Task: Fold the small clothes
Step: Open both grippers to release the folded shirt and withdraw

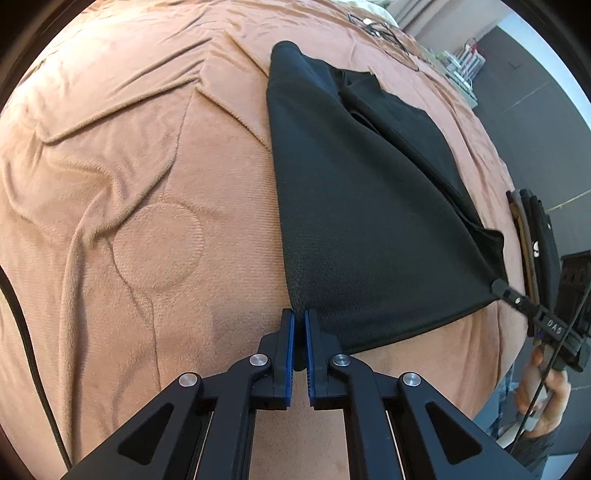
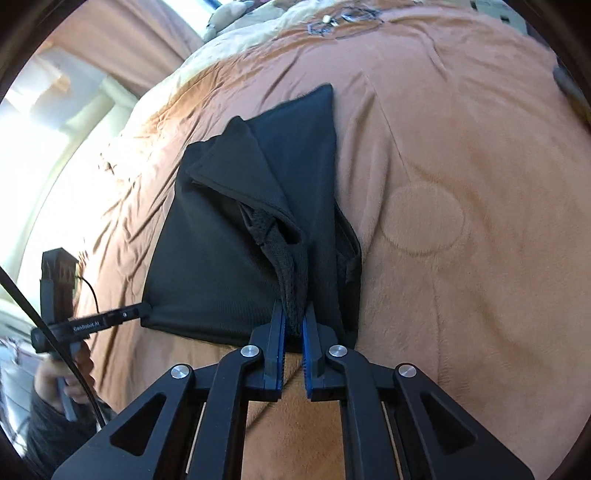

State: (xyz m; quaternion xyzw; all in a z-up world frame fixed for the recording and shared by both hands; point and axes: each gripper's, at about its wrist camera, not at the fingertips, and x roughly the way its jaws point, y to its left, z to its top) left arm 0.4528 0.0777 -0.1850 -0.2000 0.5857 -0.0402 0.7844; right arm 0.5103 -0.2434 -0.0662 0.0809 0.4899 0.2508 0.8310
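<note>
A small black garment [image 1: 362, 206] lies partly lifted over an orange-brown blanket [image 1: 147, 184]. My left gripper [image 1: 299, 317] is shut on its near left corner. My right gripper [image 2: 293, 317] is shut on the other near corner, where a mesh lining bunches between the pads. The near edge is stretched between the two grippers. In the left wrist view the right gripper [image 1: 498, 286] shows at the garment's right corner. In the right wrist view the garment [image 2: 229, 236] shows a folded flap on top, and the left gripper [image 2: 146, 308] pinches its left corner.
The blanket [image 2: 461, 184] covers a bed with creases and a stitched circle [image 1: 159, 245]. Thin black cables [image 1: 384, 29] lie at the far end. A dark floor [image 1: 535, 85] and shelves show beyond the bed's right edge. A bright window [image 2: 55, 110] stands to the left.
</note>
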